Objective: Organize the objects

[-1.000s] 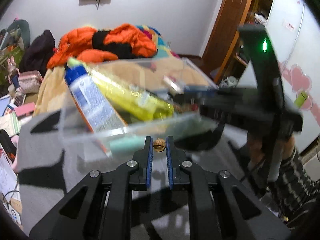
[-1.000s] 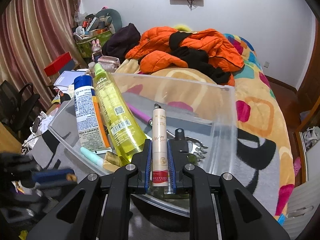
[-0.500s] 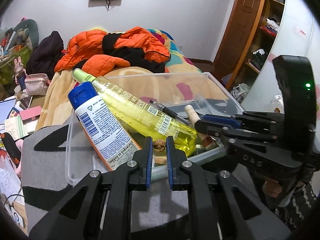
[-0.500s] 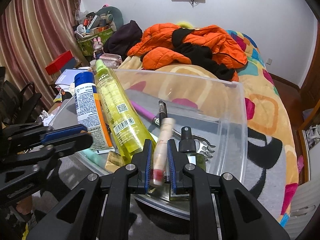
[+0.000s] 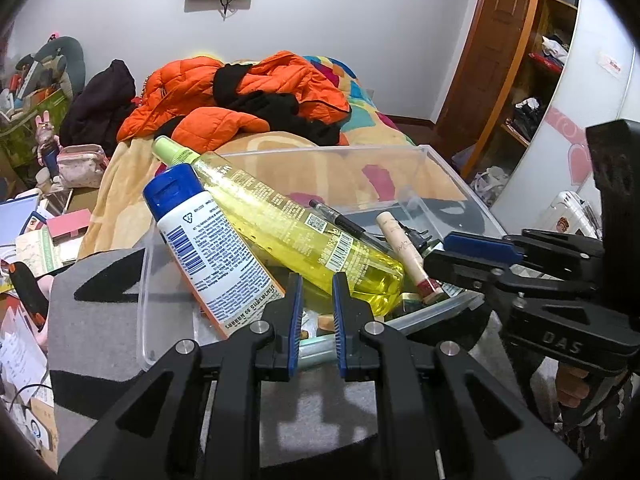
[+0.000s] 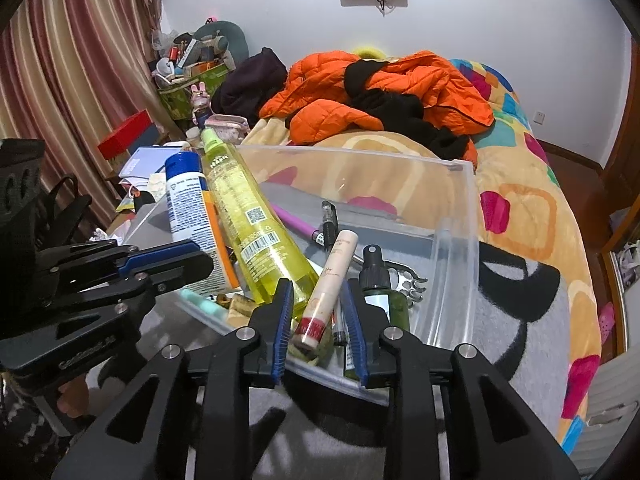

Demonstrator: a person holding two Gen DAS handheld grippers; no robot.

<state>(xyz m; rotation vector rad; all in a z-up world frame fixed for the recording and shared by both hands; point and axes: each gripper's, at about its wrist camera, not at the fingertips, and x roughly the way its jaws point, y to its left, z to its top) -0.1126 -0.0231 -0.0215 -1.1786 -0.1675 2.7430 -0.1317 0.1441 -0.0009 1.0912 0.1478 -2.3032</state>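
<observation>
The right gripper (image 6: pixel 318 316) is parted, the cream tube (image 6: pixel 326 286) lying loose between its fingers inside the clear bin (image 6: pixel 456 208). The left gripper (image 5: pixel 314 304) (also parted, empty) hangs at the bin's near rim. Beside the tube lie a yellow bottle (image 6: pixel 256 232) and a blue-capped tube (image 6: pixel 188 200).
</observation>
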